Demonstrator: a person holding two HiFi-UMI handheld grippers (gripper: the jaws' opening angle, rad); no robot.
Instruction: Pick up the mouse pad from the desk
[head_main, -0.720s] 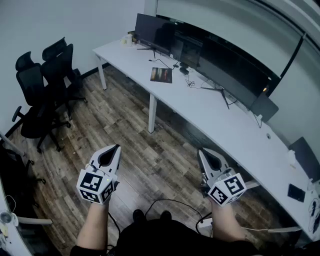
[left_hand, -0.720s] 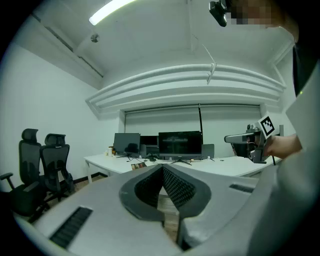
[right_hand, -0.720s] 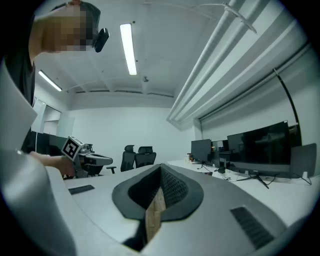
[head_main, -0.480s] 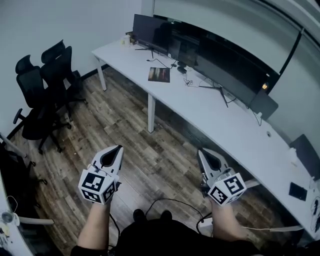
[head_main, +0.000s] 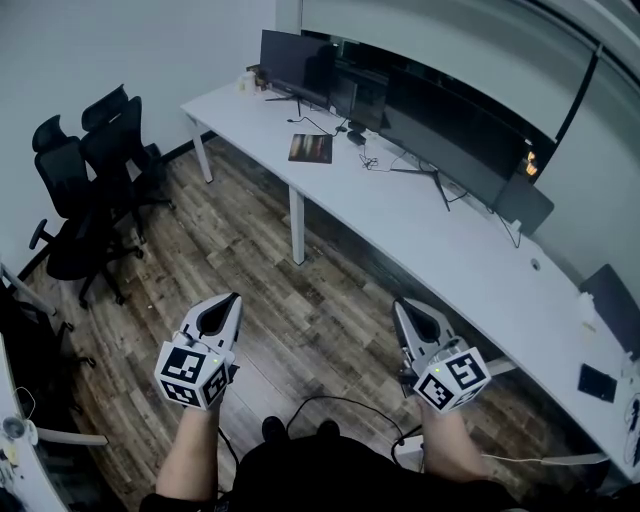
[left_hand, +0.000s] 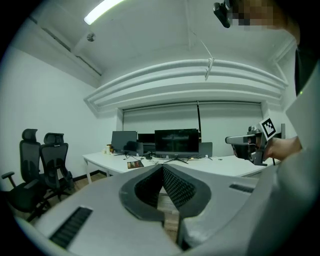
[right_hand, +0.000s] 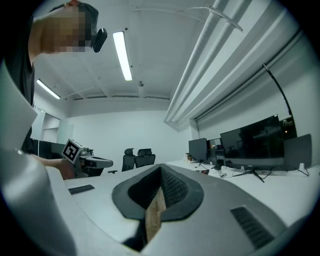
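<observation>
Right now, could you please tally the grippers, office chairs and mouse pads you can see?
grippers: 2, the left gripper and the right gripper, both shut and empty
office chairs: 2, both black
mouse pad: 1, lying on the desk
total: 5

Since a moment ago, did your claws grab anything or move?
Hardly anything. The head view drifted a little, so the dark rectangular mouse pad on the long white desk sits slightly further left in the picture. The left claw and the right claw stayed shut, empty, above the wooden floor.
</observation>
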